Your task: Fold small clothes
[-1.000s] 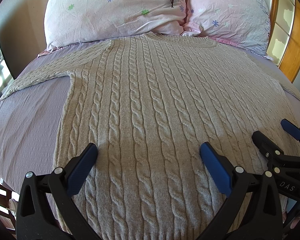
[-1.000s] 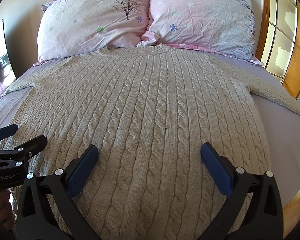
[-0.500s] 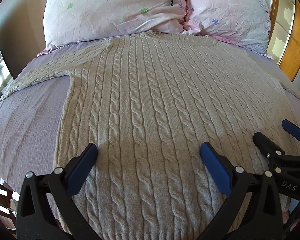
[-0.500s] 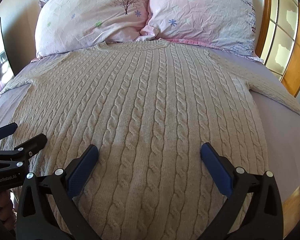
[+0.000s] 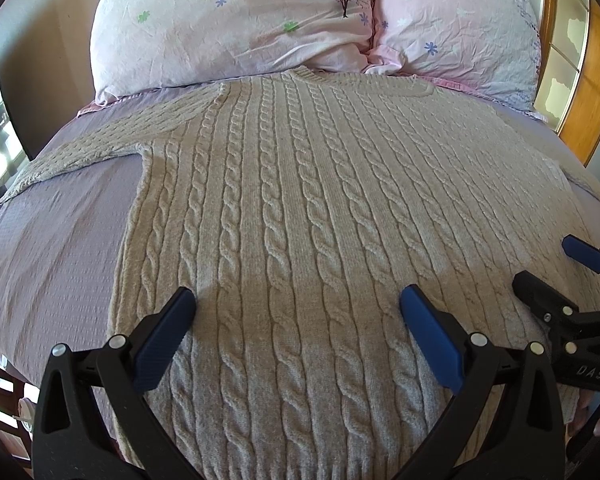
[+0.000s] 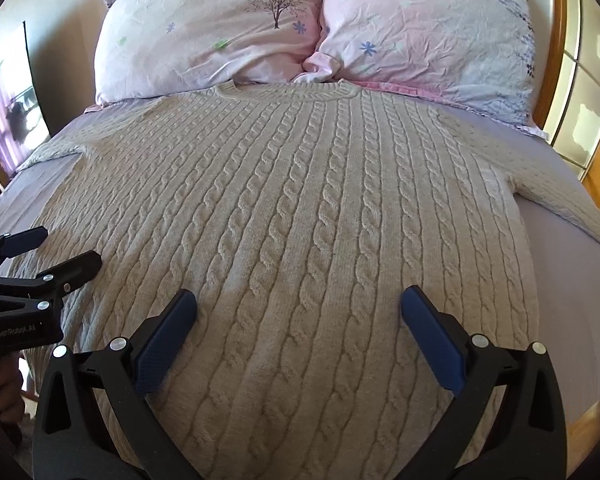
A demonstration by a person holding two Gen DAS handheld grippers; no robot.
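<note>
A beige cable-knit sweater [image 5: 300, 208] lies flat, face up, on the lavender bed sheet [image 5: 52, 248], collar toward the pillows, sleeves spread to both sides. It also fills the right wrist view [image 6: 300, 208]. My left gripper [image 5: 298, 304] is open and empty over the sweater's lower left part. My right gripper [image 6: 298, 304] is open and empty over the lower right part. Each gripper shows in the other's view: the right one [image 5: 556, 268] at the right edge, the left one [image 6: 60, 250] at the left edge, both with jaws apart.
Two pink floral pillows [image 5: 236, 28] [image 6: 428, 32] lie at the head of the bed. A wooden frame with glass panels [image 6: 580, 80] runs along the right side. The sweater's right sleeve [image 6: 568, 204] lies near the bed's right edge.
Both grippers have crept slightly forward over the sweater's lower part. The sweater has not moved and both grippers stay open.
</note>
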